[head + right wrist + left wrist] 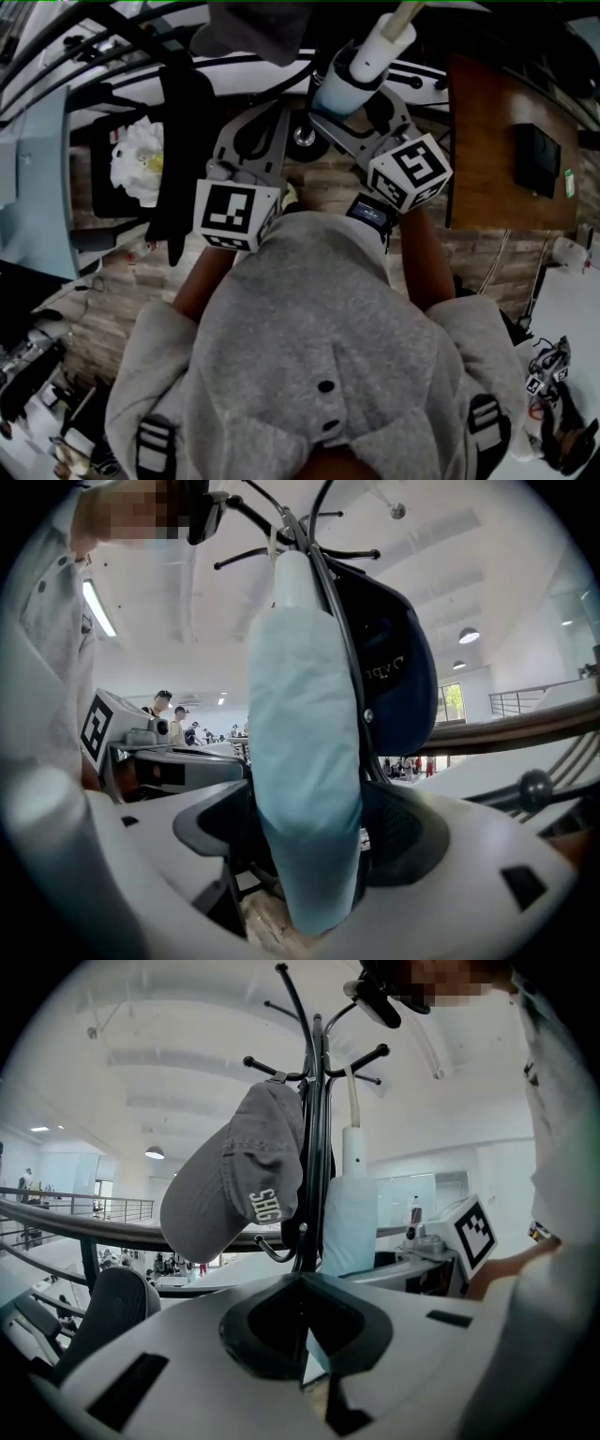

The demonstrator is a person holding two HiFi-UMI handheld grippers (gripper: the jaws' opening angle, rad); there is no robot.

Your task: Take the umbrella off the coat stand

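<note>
The folded light-blue umbrella (pixel 305 761) hangs upright from the black coat stand (pixel 337 621), close against its pole. My right gripper (pixel 314 803) stands wide open with the umbrella's lower part between its jaws, and dark gaps show beside the fabric. From above, the umbrella (pixel 361 70) rises between the right gripper's (pixel 361 112) jaws, white handle upward. My left gripper (pixel 302 1279) is shut, its tips meeting right in front of the stand's pole (pixel 317 1101); whether they touch it I cannot tell. The umbrella (pixel 349 1222) hangs just right of that pole.
A grey cap (pixel 234 1185) hangs on a hook on the stand's left side and a dark navy cap (pixel 394 677) on the other side. A black strap or garment (pixel 178 141) hangs at the left. A wooden table (pixel 487 141) stands to the right, and a railing (pixel 56 1213) runs behind.
</note>
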